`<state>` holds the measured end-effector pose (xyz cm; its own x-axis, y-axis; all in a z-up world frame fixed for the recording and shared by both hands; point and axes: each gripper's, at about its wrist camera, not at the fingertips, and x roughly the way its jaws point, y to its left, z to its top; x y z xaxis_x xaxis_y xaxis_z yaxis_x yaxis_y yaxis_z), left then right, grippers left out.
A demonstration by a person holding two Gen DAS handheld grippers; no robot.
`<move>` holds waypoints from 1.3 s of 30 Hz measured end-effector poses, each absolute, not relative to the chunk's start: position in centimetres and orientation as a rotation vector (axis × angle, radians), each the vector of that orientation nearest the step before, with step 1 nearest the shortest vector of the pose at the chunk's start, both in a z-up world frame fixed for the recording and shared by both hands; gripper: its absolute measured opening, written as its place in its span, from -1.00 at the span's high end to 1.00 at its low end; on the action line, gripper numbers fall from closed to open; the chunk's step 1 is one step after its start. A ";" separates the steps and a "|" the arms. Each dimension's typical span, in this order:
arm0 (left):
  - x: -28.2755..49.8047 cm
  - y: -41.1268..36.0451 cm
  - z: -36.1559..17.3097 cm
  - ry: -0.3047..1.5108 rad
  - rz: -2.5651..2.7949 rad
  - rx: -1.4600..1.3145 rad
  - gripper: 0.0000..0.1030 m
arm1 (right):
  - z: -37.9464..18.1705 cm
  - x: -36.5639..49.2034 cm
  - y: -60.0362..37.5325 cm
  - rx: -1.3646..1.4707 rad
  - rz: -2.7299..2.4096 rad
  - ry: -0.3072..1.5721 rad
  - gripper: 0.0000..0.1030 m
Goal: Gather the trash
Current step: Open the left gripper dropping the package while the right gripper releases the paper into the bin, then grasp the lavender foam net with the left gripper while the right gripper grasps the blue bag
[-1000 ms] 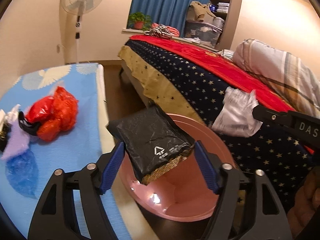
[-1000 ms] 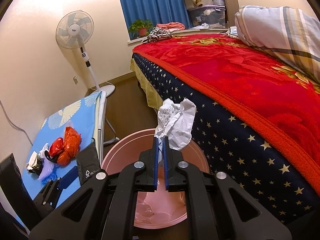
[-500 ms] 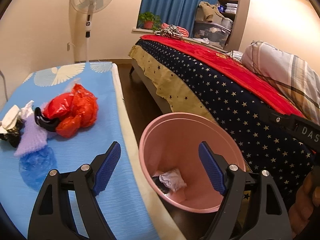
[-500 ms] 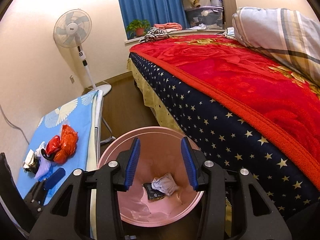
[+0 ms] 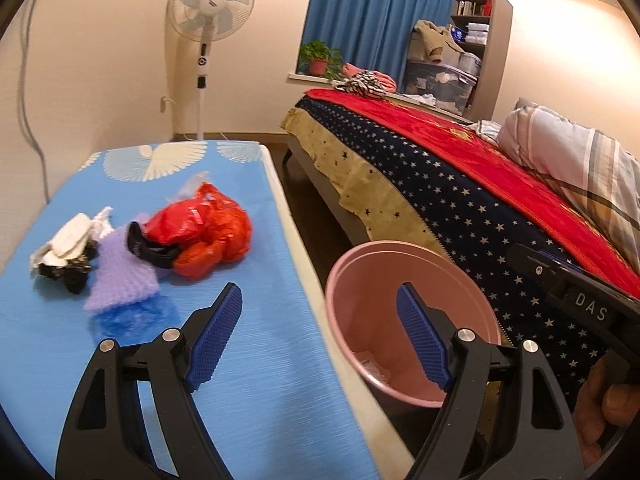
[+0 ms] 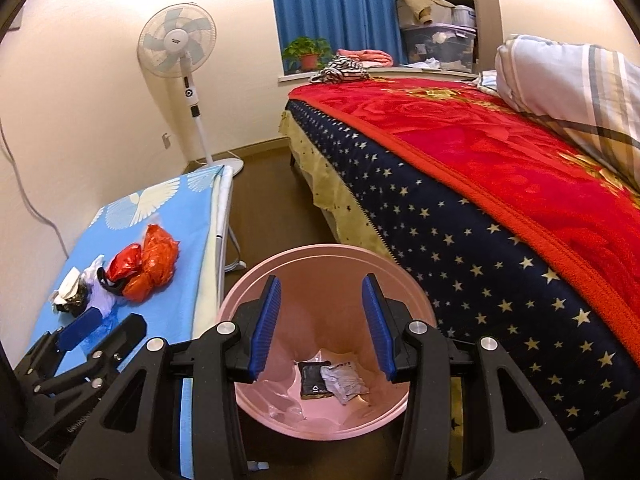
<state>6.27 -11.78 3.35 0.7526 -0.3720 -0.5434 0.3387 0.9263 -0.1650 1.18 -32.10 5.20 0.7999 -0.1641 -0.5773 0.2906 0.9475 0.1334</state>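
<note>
A pink bin [image 5: 400, 280] [image 6: 320, 256] stands on the floor between the blue table and the bed. Inside it lie a black packet [image 6: 314, 378] and a crumpled white wrapper [image 6: 346, 380]. On the blue table [image 5: 260, 360] lies a pile of trash: a red plastic bag [image 5: 204, 236] [image 6: 146, 266], a purple knit piece [image 5: 122, 280], a blue plastic piece [image 5: 128, 318] and a white and black scrap [image 5: 66, 252]. My left gripper [image 5: 320, 336] is open and empty, over the table edge and the bin rim. My right gripper [image 6: 320, 324] is open and empty above the bin.
A bed [image 6: 500, 208] with a red blanket and starred navy cover runs along the right of the bin. A standing fan [image 5: 204, 40] is by the far wall. A wooden floor strip [image 6: 264, 200] lies between the table and the bed.
Both grippers opened and dropped the black packet and the white wrapper into the bin. The left gripper then swung left toward the table.
</note>
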 end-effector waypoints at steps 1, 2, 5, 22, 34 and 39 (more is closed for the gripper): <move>6.2 -11.4 3.4 0.604 -0.381 -0.058 -0.49 | 5.2 1.1 -31.8 0.219 -0.238 0.596 0.15; 6.1 -11.1 3.4 0.603 -0.375 -0.059 -0.50 | 5.3 1.2 -31.5 0.217 -0.231 0.595 0.15; 5.8 -9.6 3.6 0.599 -0.345 -0.070 -0.49 | 5.4 1.2 -30.5 0.218 -0.207 0.589 0.16; 6.0 0.5 2.6 0.589 -0.069 -0.161 0.14 | 3.5 5.0 -22.1 0.247 0.038 0.594 0.35; 8.2 4.3 0.3 0.622 0.082 -0.224 0.17 | 0.4 9.1 -17.5 0.288 0.209 0.683 0.39; 9.0 5.6 -0.4 0.639 0.113 -0.241 0.17 | -1.8 10.7 -14.4 0.289 0.288 0.756 0.37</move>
<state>8.98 5.61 -0.42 0.7976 0.0304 -0.6024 -0.1783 0.9660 -0.1874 10.66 -14.43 -1.78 0.6927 0.3566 -0.6270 -0.1510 0.9217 0.3574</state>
